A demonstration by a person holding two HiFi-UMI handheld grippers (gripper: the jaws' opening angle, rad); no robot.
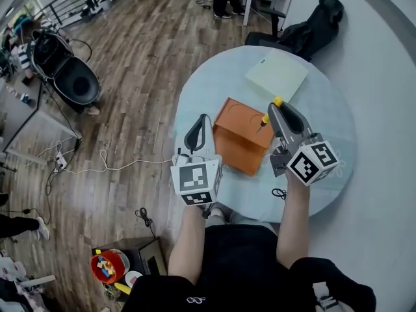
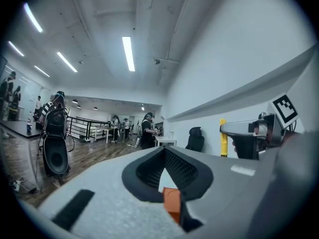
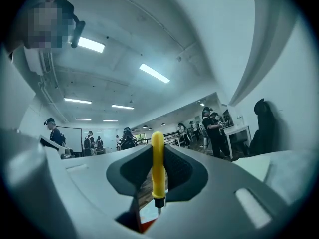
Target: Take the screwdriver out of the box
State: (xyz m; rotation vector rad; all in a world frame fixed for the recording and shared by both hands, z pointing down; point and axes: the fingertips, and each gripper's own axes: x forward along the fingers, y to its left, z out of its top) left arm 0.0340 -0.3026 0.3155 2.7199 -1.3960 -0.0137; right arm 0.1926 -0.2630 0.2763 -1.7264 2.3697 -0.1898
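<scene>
Big round pale-blue desk (image 1: 325,168) on a wood floor (image 1: 130,57), with a black chair (image 1: 312,25) tucked in at the far edge. A pale sheet of paper (image 1: 276,73) lies flat near that far edge. The orange box (image 1: 240,142) sits around the middle of the desk, a bit toward the left edge, and it looks like it has a flap folded open on top. The person's arms come in from the near edge with a gripper in each hand, both held up off the desk and pointing roughly level. The left gripper (image 1: 205,117) is over the left edge of the desk, just beside the left side of the box. Its jaws come together at the tips with nothing pinched in them, and in the left gripper view you just see a corner of the box through the gap behind the tips. The right gripper (image 1: 273,109) is over the far right corner of the box, with its jaws narrowed onto the screwdriver (image 3: 157,166) and gripping the yellow handle about halfway down. So the screwdriver is out of the box: it stands upright with the handle up and the metal tip down, hanging in the air above the box with clear space under the tip.
</scene>
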